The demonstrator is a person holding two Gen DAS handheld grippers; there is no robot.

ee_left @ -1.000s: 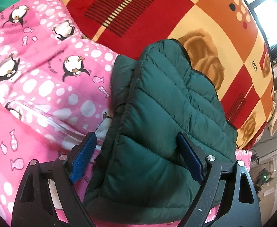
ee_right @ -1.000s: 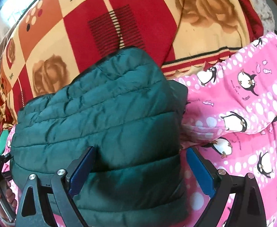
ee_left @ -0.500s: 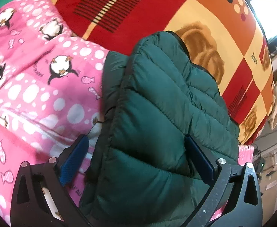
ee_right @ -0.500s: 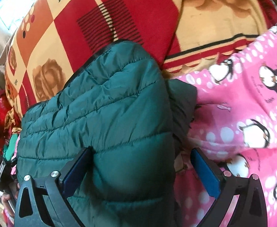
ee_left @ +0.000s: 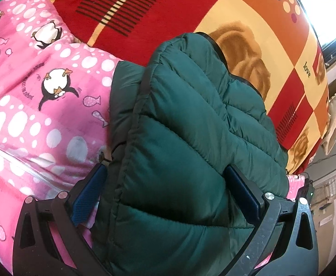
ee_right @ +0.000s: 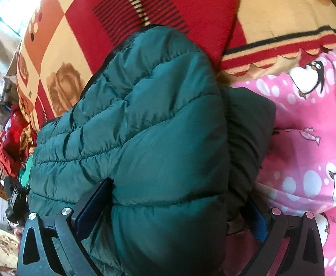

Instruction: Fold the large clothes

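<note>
Both your grippers are down over the green puffer jacket (ee_left: pixel 190 151) now, one at each near end of the folded bundle. It lies on the bed, half on the pink penguin quilt (ee_left: pixel 30 96) and half on the red and yellow checked blanket (ee_left: pixel 190 11).

Your left gripper (ee_left: pixel 165 195) has just been opening and stands spread wide, straddling the padded fabric; the jacket bulges up between the blue pads (ee_left: pixel 88 197), but whether they press on it I can't say for sure. It looks more like a loose straddle than a pinch.

Same story on your right gripper (ee_right: pixel 174 209): jaws have just been opening, fully spread, with the thick folded edge swelling between them. The left pad (ee_right: pixel 92 204) sits against a quilted ridge.

The relation that matters: the bundle runs away from you, long axis from the near edge up towards the far blanket, quilting seams crossing it. In the left wrist view the darker folded edge faces left towards the quilt; in the right wrist view it faces right. Neither hand looks clearly nearer, so I'd judge the next fold or squeeze a two-handed one.
</note>
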